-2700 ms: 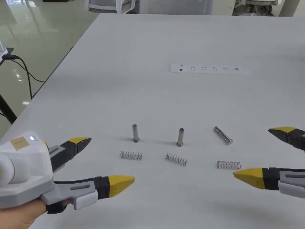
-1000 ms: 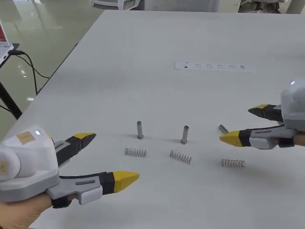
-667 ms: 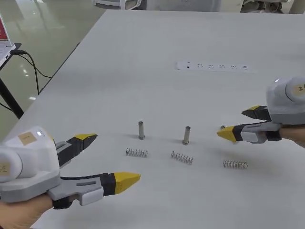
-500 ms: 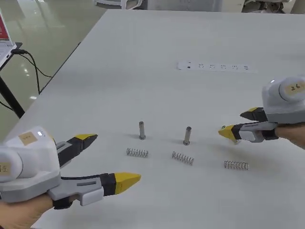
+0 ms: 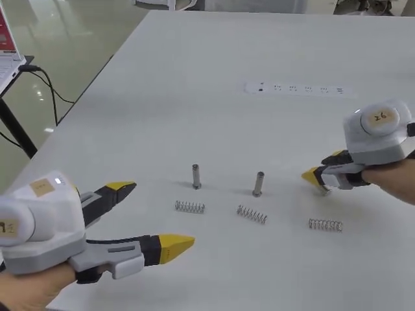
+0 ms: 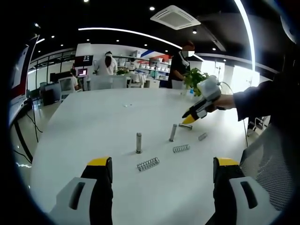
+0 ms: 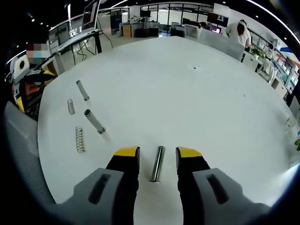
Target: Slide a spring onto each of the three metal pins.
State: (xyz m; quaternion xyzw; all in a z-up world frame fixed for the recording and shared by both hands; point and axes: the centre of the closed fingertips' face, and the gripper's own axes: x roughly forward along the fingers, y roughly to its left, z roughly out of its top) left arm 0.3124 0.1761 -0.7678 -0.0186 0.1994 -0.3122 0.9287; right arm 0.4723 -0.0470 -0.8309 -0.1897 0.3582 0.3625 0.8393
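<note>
Two metal pins [image 5: 196, 176] [image 5: 259, 184] stand upright on the white table [image 5: 214, 97]. A third pin [image 7: 157, 164] lies flat. Three springs [image 5: 189, 207] [image 5: 251, 214] [image 5: 325, 225] lie in a row in front of the pins. My right gripper [image 7: 157, 153] [image 5: 324, 166] is low over the lying pin, open, one jaw on each side with a small gap left on both. My left gripper [image 5: 155, 216] [image 6: 163, 164] hovers open and holds nothing at the front left, short of the left spring [image 6: 148, 164].
A white power strip [image 5: 298, 89] lies flat further back on the table. The table's left edge [image 5: 78, 103] drops to the floor, where a black cable [image 5: 45, 91] runs. People [image 6: 180, 65] stand beyond the table's far end.
My right gripper has travelled from the front right to the lying pin, its jaws have narrowed, and it now straddles the pin. My left gripper has barely moved.
</note>
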